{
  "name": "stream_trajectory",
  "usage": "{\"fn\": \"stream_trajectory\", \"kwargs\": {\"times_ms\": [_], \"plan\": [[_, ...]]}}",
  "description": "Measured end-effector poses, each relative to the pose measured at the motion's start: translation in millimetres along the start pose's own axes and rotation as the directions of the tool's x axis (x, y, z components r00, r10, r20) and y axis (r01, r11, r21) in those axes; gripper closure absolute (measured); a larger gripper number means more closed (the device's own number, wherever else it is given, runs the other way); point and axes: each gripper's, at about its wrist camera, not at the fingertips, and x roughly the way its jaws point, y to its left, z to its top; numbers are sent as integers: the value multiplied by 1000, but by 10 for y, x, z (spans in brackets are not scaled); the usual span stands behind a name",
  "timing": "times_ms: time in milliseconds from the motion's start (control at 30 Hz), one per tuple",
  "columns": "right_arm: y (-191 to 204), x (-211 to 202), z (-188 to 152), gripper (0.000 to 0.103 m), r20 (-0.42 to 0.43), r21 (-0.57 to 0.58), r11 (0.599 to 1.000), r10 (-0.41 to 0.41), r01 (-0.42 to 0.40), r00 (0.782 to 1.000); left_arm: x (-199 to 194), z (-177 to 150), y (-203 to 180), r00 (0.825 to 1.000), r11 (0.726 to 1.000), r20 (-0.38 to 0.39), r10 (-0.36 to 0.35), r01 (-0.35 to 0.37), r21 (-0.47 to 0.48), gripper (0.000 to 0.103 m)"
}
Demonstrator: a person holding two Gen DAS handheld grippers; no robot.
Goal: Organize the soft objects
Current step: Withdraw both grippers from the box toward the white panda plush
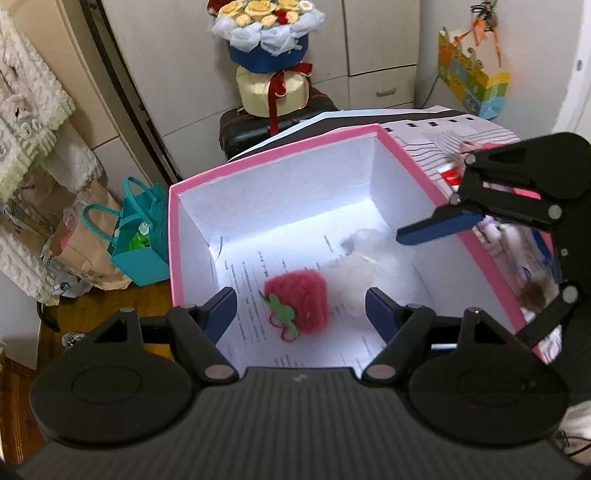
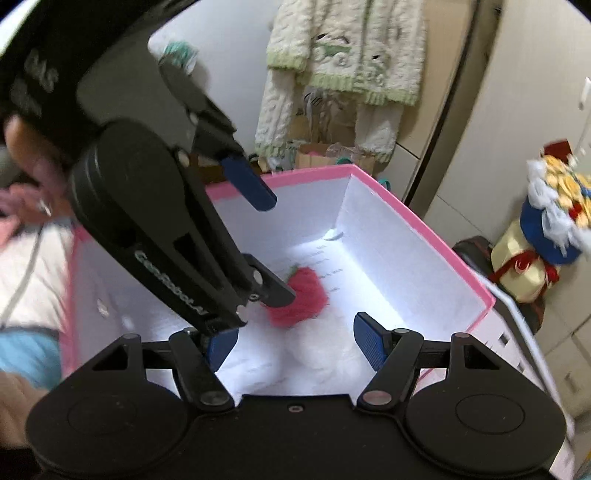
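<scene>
A pink-rimmed box (image 1: 380,129) with white inner walls stands open, and both claws hover above it. On its paper-lined floor lies a red fuzzy strawberry (image 1: 299,301) with a green felt leaf, roughly in the middle, and just beside it to the right sits a white fluffy toy (image 1: 369,266), pale against the lining and hard to outline. The left claw (image 1: 301,310) hangs over the near rim with its 2 blue-tipped fingers spread wide and nothing between them; the strawberry shows in the gap but lies below on the floor, apart from both pads. The right claw (image 2: 295,341) is likewise spread apart and holds nothing, poised over the box's near side with the white toy under it. In the left wrist view the right claw's upper finger (image 1: 439,225) reaches in over the right rim, while in the right wrist view the left claw's body crosses the left part of the box and hides part of the strawberry (image 2: 301,295). The far half of the floor is bare lining, with free room toward the back corner (image 1: 375,142). Beyond the far rim sit a black suitcase (image 1: 240,129) carrying a bouquet (image 1: 269,33) in blue and cream wrap, and to the left, on the wooden floor, a teal bag (image 1: 142,240) leans by a brown paper bag (image 1: 85,251). Right of the box lies a striped sheet (image 1: 480,125) with blurred items.
</scene>
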Motion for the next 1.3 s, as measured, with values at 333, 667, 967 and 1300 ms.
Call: {"fn": "stream_trajectory", "kwargs": {"times_ms": [333,667,967,1300], "plan": [[343,-425,-99,26,6,169,983,-72,70,997,-583,-241,-161,997,998,74,-29,26,51,19],[474,-883,-207,18,34,212,971,-122,112,992,-1157,-495,-362,989,995,145,-42,28,100,14],[644,-1299,-401,16,72,234,962,-165,145,984,-1545,-726,-692,982,983,182,-57,23,183,10],[863,-1696,-762,16,86,233,941,-272,247,958,-1754,-988,-1061,976,965,191,-106,55,256,8]]}}
